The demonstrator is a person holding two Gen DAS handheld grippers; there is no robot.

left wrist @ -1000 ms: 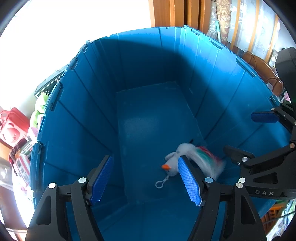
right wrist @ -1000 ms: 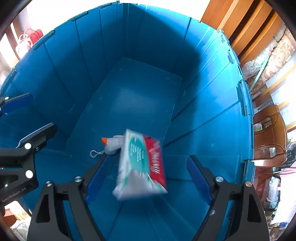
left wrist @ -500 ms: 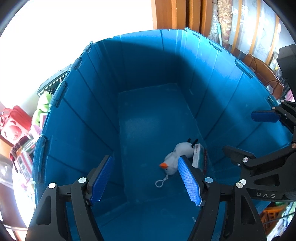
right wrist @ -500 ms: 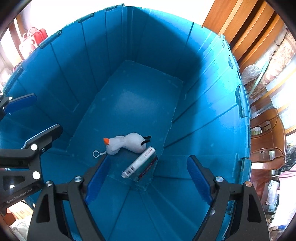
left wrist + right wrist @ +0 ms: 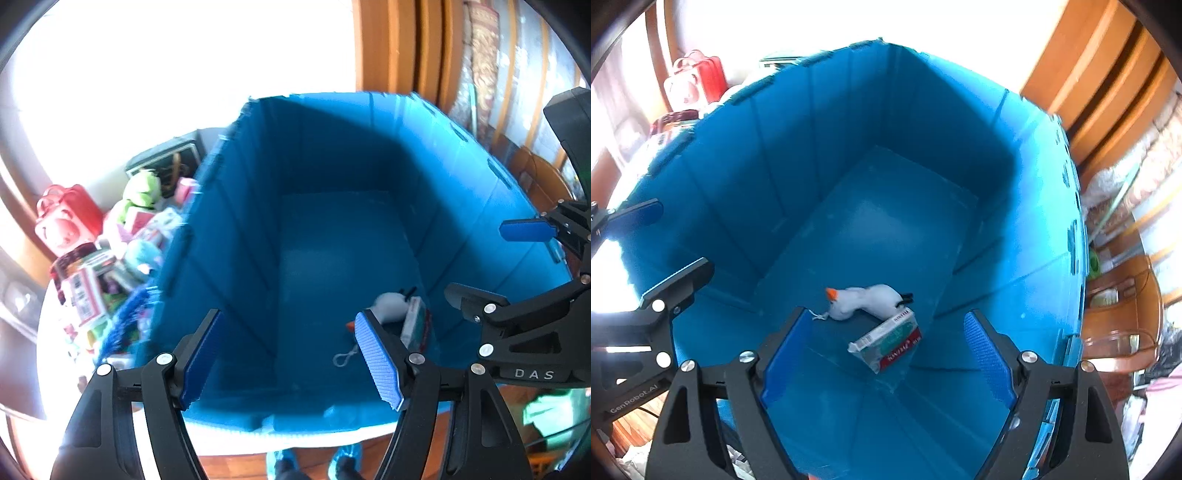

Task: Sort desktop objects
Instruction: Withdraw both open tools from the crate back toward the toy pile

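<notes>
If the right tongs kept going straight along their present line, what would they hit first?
Most likely the tissue pack, lying on the blue bin's floor beside the white plush duck. The right tongs are open and empty, nothing between them and the pack, though depth is hard to judge.

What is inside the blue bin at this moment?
On the floor of the blue bin lie a white plush duck and a tissue pack, close together near one wall. The bin's near corners are covered by the gripper fingers.

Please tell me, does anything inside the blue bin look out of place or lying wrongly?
Only slightly. In the blue bin, the tissue pack stands tilted on one edge against the white plush duck, which lies on its side. Nothing looks spilled or damaged.
</notes>
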